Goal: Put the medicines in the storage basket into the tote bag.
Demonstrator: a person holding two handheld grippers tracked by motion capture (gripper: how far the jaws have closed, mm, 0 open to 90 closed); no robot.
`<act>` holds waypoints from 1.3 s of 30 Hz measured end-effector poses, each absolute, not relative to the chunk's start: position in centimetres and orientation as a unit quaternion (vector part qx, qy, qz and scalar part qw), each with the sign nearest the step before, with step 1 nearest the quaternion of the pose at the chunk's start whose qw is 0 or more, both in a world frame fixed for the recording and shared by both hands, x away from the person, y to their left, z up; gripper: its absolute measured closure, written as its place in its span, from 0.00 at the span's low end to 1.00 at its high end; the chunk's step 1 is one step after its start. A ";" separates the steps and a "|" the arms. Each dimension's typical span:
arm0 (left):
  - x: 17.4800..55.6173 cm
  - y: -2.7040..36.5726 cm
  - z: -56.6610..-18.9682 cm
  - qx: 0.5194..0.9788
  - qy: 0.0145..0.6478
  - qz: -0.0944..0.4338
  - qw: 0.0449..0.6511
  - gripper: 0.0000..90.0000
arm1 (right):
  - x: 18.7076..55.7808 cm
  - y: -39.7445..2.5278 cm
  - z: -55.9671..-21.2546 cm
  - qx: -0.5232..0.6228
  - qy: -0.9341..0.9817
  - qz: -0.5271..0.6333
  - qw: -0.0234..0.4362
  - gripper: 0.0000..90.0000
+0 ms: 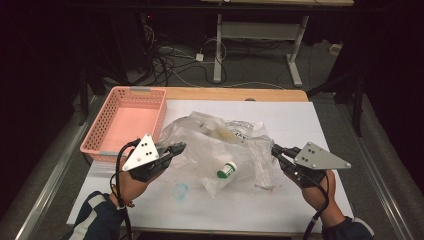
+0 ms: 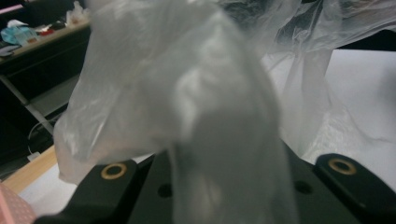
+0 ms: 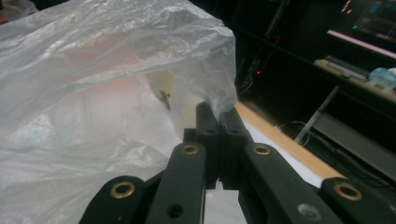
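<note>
A crumpled clear plastic bag (image 1: 220,142) lies in the middle of the white table sheet (image 1: 300,120). Inside it I see a small white bottle with a green cap (image 1: 227,169) and some pale packets. My left gripper (image 1: 177,148) is at the bag's left edge and looks shut on the film. In the left gripper view the bag (image 2: 187,93) drapes over the jaws and hides their tips. My right gripper (image 1: 275,150) is at the bag's right edge. In the right gripper view my right gripper (image 3: 217,114) pinches a fold of the bag (image 3: 93,70).
An empty pink mesh basket (image 1: 100,135) stands at the table's back left, just behind my left hand. A faint bluish ring mark (image 1: 181,190) is on the sheet near the front. Cables and a desk frame lie on the floor beyond the table.
</note>
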State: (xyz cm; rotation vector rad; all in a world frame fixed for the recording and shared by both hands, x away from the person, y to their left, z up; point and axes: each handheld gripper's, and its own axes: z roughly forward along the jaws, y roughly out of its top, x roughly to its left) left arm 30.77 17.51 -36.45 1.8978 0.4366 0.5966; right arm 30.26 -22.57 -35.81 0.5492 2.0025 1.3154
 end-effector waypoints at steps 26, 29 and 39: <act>36.8 12.8 -37.2 0.774 0.178 0.260 0.549 0.97 | 36.9 -17.7 -35.2 0.224 0.761 0.508 0.336 1.00; 38.6 11.8 -37.9 0.772 0.188 0.259 0.550 0.97 | 38.2 -17.0 -35.5 0.232 0.761 0.505 0.335 1.00; 43.3 10.8 -38.6 0.753 0.245 0.248 0.559 0.97 | 43.1 -15.9 -36.4 0.278 0.765 0.471 0.340 1.00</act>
